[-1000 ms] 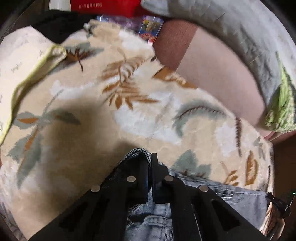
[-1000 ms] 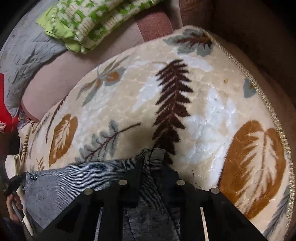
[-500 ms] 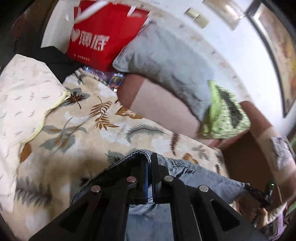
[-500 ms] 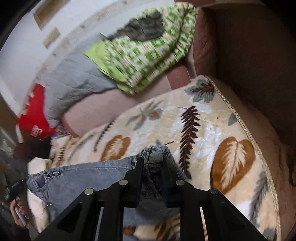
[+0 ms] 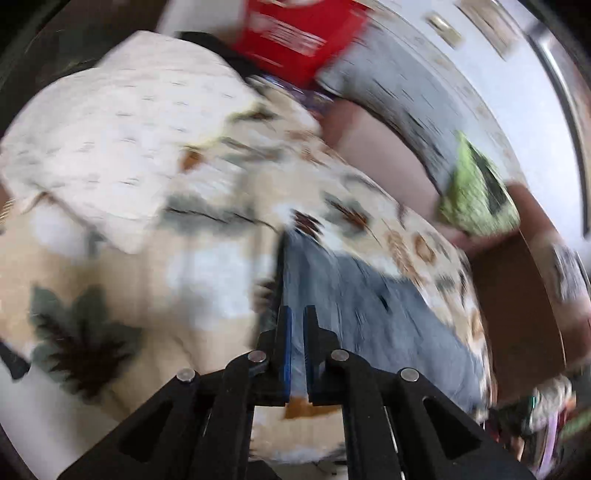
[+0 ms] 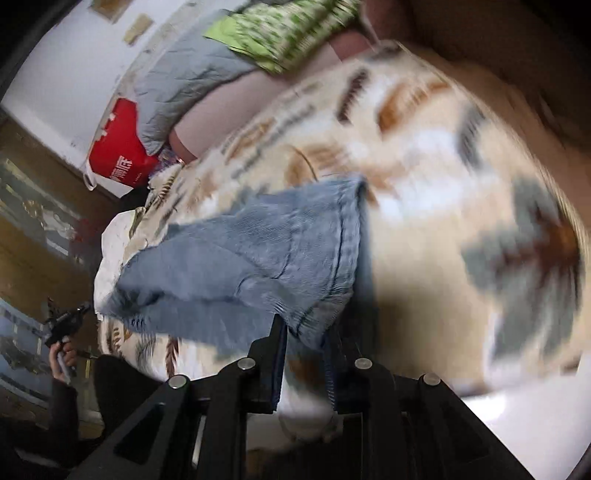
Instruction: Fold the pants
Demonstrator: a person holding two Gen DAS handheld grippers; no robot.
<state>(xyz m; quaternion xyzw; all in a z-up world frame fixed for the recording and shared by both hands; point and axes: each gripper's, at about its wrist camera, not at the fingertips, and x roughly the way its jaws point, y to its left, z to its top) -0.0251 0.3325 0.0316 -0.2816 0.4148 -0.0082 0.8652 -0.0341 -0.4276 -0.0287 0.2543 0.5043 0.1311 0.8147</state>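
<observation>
The blue denim pants hang lifted above the leaf-patterned blanket, stretched between my two grippers. My left gripper is shut on one edge of the pants, the denim running up and right from its fingers. In the right wrist view the pants spread out to the left, hem edge upright near the middle. My right gripper is shut on the lower hem corner of the pants. Both views are motion-blurred.
A cream pillow lies at the blanket's left. A red bag, grey quilt and green patterned cloth sit along the sofa back. The person's hand with the left gripper shows in the right wrist view.
Both grippers have lifted the pants higher off the blanket and swung them; the pants now hang stretched in the air instead of lying on the blanket. Both stay shut.
</observation>
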